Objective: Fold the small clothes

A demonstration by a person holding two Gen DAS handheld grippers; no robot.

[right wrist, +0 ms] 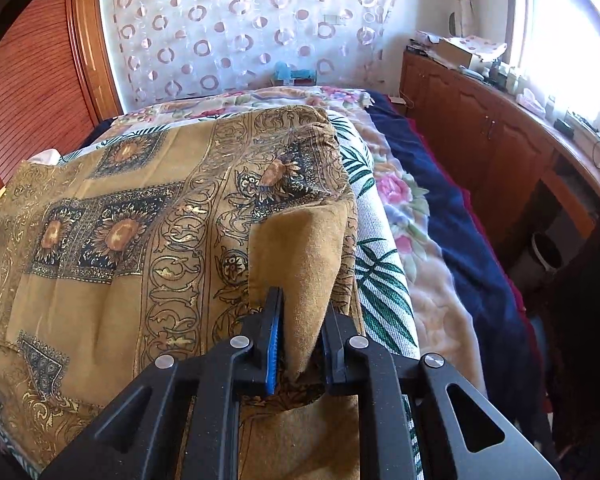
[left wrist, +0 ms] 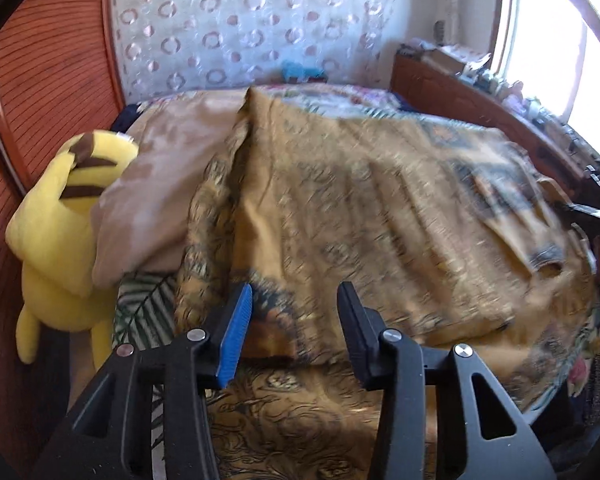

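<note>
Spread across the bed point(right wrist: 384, 216): a mustard-gold printed garment point(right wrist: 112, 216) with dark sunflower squares and scrollwork borders, lying on a white cover with green palm leaves point(right wrist: 376, 280). Left hand-held gripper point(left wrist: 296, 300) poised above the cloth's near edge, jaws apart, nothing between the blue pad and the black one; picture blurred there. Right hand-held gripper point(right wrist: 300, 320) clamped on a raised fold of the same garment, plain reverse side showing, the cloth pinched between its pads and lifted off the bed. Left of the garment, a tan pillow point(left wrist: 156, 184), partly over a yellow plush toy point(left wrist: 60, 232) with brown stripes. Beyond, a floral blanket point(right wrist: 408, 200) and a navy one point(right wrist: 460, 216). Behind the bed, a sheer curtain with ring pattern point(right wrist: 236, 28). On the right, a wooden cabinet point(right wrist: 480, 120) under a bright window point(right wrist: 560, 20).
</note>
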